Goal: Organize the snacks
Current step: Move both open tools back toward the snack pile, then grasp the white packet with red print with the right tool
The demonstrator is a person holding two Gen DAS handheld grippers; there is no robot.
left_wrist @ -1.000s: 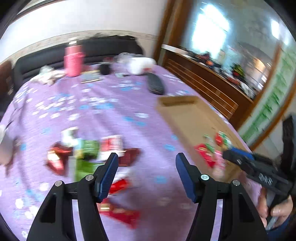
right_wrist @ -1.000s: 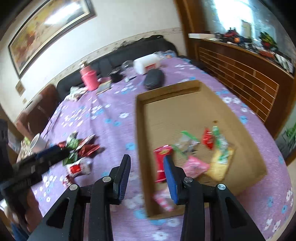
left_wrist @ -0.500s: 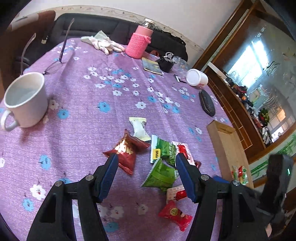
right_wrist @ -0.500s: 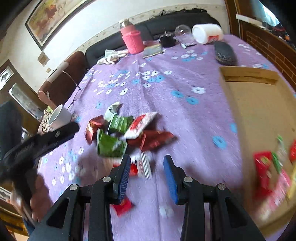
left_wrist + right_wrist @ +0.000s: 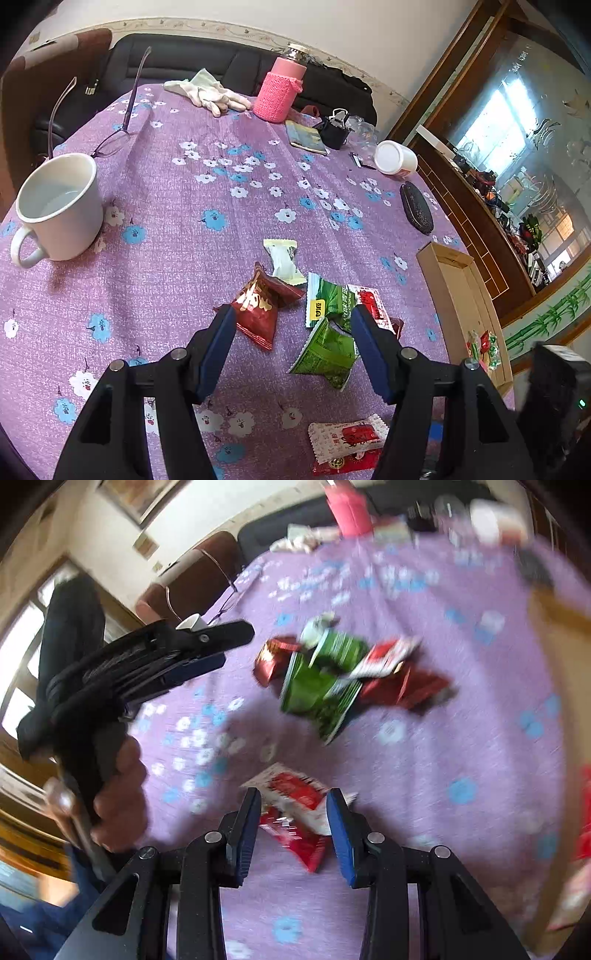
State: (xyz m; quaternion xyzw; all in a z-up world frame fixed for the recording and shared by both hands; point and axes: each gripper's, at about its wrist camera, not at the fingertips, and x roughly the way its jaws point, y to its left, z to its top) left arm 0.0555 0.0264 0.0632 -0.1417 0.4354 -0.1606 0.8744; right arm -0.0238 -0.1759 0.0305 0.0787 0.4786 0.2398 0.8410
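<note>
Left hand-held gripper (image 5: 291,343) hangs over the snack pile with its jaws apart and nothing between them; a dark red packet (image 5: 260,308) sits by its left finger and a green packet (image 5: 327,354) by its right. Right hand-held gripper (image 5: 293,825) is also parted, not pinching anything, tips either side of a red-and-white packet (image 5: 295,797) lying flat on the purple flowered counter (image 5: 184,229). That view is pretty blurry though. More snacks cluster just past it: a white candy (image 5: 282,260), another green packet (image 5: 328,301). The cardboard box (image 5: 448,291) sits off to the right with a few snacks (image 5: 482,347) already inside. White mug (image 5: 61,206) far left, pink bottle (image 5: 280,90) at the back.
</note>
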